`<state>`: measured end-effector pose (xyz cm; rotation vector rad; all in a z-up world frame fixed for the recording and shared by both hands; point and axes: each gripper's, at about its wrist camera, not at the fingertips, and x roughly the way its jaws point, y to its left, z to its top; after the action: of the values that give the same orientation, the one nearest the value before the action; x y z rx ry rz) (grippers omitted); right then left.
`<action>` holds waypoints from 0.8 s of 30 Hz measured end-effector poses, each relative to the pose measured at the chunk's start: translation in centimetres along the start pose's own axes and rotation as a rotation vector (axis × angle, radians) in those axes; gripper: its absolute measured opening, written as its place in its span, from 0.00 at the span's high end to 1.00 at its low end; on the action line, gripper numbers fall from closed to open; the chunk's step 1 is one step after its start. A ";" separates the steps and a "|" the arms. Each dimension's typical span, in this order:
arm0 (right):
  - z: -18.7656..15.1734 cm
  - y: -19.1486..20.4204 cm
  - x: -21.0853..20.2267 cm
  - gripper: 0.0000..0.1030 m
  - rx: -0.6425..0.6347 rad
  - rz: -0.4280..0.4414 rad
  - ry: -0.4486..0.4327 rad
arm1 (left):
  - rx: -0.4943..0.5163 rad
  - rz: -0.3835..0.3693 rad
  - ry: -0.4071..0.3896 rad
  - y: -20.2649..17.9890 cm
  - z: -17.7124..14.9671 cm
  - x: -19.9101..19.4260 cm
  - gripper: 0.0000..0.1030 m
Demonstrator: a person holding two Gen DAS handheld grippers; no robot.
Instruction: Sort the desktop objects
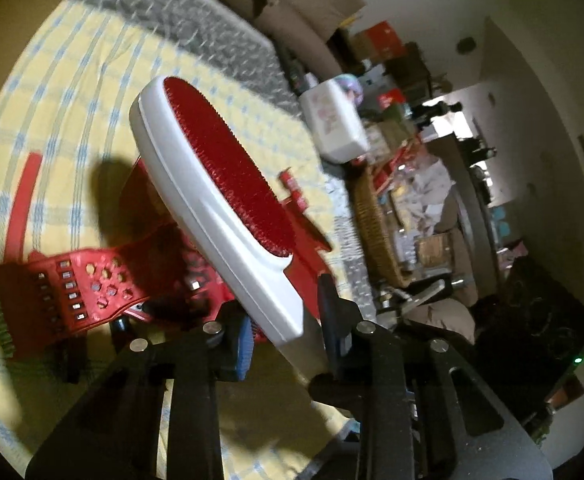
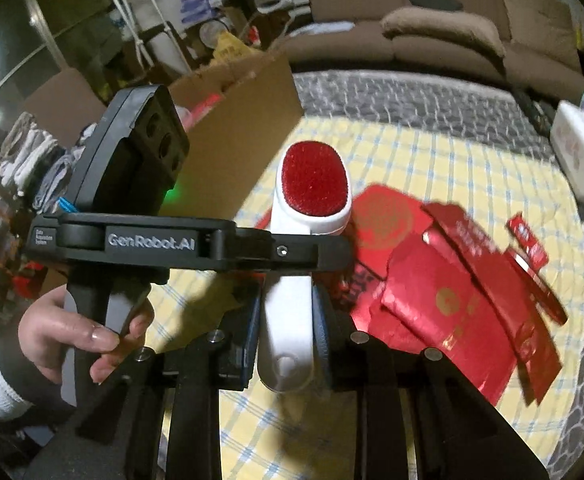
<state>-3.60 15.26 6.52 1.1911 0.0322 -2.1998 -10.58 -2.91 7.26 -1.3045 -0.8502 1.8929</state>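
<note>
A white lint brush (image 1: 196, 184) with a red bristle face is held above the yellow checked tablecloth (image 1: 72, 80). My left gripper (image 1: 288, 336) is shut on its handle. My right gripper (image 2: 286, 328) is also shut on the white handle (image 2: 288, 320), with the red head (image 2: 313, 184) pointing away. The left gripper device (image 2: 132, 224) crosses in front of the brush in the right wrist view, held by a hand (image 2: 84, 332). Red envelopes and packets (image 2: 463, 304) lie on the cloth to the right.
A red perforated plastic piece (image 1: 88, 292) and a red strip (image 1: 22, 196) lie on the cloth under the brush. A white tissue box (image 1: 335, 120) stands at the table's far edge. An open cardboard box (image 2: 232, 120) stands at the left. A wicker basket (image 1: 375, 224) sits beyond the table.
</note>
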 end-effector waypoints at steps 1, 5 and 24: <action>0.4 0.2 -0.3 0.76 -0.006 0.003 -0.009 | 0.009 -0.006 -0.012 -0.5 0.3 -0.7 0.75; 2.5 1.6 -1.3 0.76 -0.035 0.020 -0.046 | 0.040 -0.003 -0.048 -1.9 1.6 -3.4 0.75; 20.2 11.5 7.7 0.75 -0.464 0.039 0.047 | -0.088 0.042 -0.294 4.0 13.2 -18.8 0.75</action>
<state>-15.54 -4.03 15.65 0.9677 0.5056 -1.9818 -18.71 -22.34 17.29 -1.1174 -1.0705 2.1356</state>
